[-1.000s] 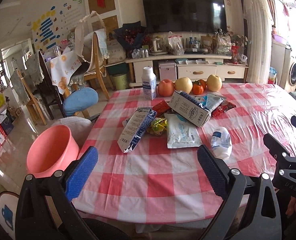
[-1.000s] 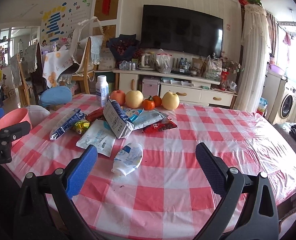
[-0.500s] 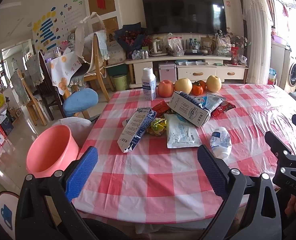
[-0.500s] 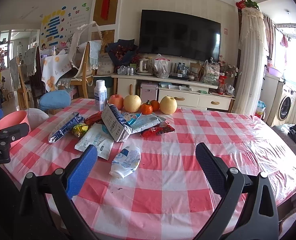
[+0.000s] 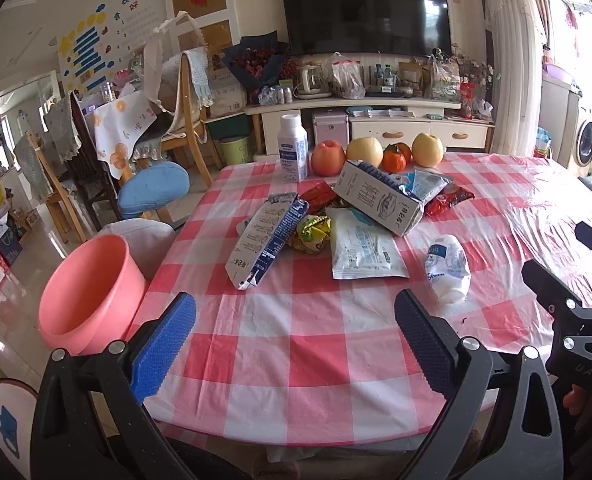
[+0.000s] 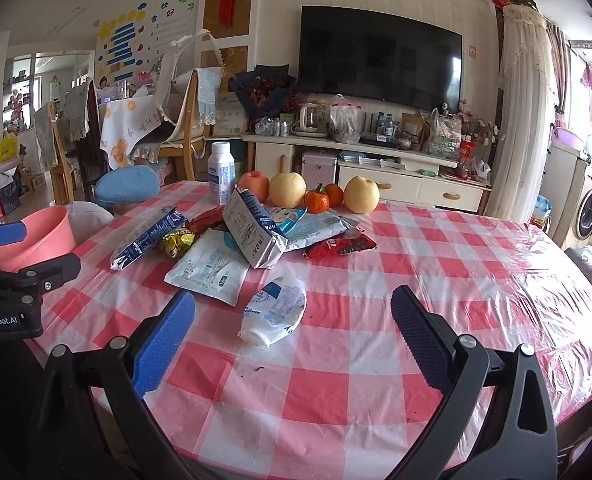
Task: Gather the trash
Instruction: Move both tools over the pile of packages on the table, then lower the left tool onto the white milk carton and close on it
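Note:
Trash lies in a heap mid-table: a flattened milk carton (image 5: 266, 236), a second carton (image 5: 377, 198) lying across a white pouch (image 5: 361, 250), red and yellow wrappers, and a crumpled white bottle (image 5: 447, 268) apart from the rest at the near right. The same bottle (image 6: 276, 312) lies just beyond my right gripper (image 6: 292, 344), which is open and empty. My left gripper (image 5: 296, 340) hovers open over the table's near edge, holding nothing. A pink bin (image 5: 90, 294) stands off the table's left side.
An upright white bottle (image 5: 292, 148), apples, pears and tangerines (image 5: 393, 158) line the table's far edge. Chairs and a blue stool (image 5: 154, 190) crowd the left. A TV cabinet (image 5: 375, 120) stands behind. The plastic-covered checked tablecloth (image 6: 455, 280) stretches right.
Both views have crept slightly closer to the table and the right one has tipped a little upward. Nothing on the table has moved; both grippers remain open.

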`<state>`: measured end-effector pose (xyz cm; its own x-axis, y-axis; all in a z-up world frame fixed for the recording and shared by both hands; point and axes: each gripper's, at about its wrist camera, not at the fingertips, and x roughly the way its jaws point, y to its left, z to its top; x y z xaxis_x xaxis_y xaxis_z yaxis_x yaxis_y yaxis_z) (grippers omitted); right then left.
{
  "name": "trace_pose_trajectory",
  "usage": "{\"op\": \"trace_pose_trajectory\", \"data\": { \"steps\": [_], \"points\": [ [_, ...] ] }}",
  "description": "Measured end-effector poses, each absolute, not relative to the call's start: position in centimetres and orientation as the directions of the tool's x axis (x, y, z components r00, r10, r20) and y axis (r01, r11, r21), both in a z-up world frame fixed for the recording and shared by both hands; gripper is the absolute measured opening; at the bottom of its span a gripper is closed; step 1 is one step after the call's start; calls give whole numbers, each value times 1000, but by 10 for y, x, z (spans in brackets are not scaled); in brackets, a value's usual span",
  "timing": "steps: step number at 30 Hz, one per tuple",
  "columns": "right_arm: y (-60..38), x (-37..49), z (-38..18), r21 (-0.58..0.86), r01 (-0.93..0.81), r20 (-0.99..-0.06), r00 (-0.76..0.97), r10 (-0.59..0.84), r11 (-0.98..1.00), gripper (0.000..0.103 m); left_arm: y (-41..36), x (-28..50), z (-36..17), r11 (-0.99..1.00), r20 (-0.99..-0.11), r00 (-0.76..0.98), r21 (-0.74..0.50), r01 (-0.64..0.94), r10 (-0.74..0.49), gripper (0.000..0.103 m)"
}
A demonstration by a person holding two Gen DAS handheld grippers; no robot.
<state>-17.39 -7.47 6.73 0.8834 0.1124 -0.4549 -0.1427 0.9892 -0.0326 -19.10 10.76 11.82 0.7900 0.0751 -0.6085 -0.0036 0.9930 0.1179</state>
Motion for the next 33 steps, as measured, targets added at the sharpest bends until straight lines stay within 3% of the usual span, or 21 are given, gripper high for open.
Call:
{"op": "trace_pose_trajectory", "data": {
  "steps": [16, 33],
  "points": [
    [-67, -147, 41, 109, -232, -605, 756, 250, 966, 99, 125, -171, 84, 997, -669, 742, 78, 7, 47, 98],
    [-102, -93, 22, 303, -125, -663, 684, 303, 945, 97, 158, -93, 81, 985, -677, 731, 52, 165, -87, 98]
  ]
}}
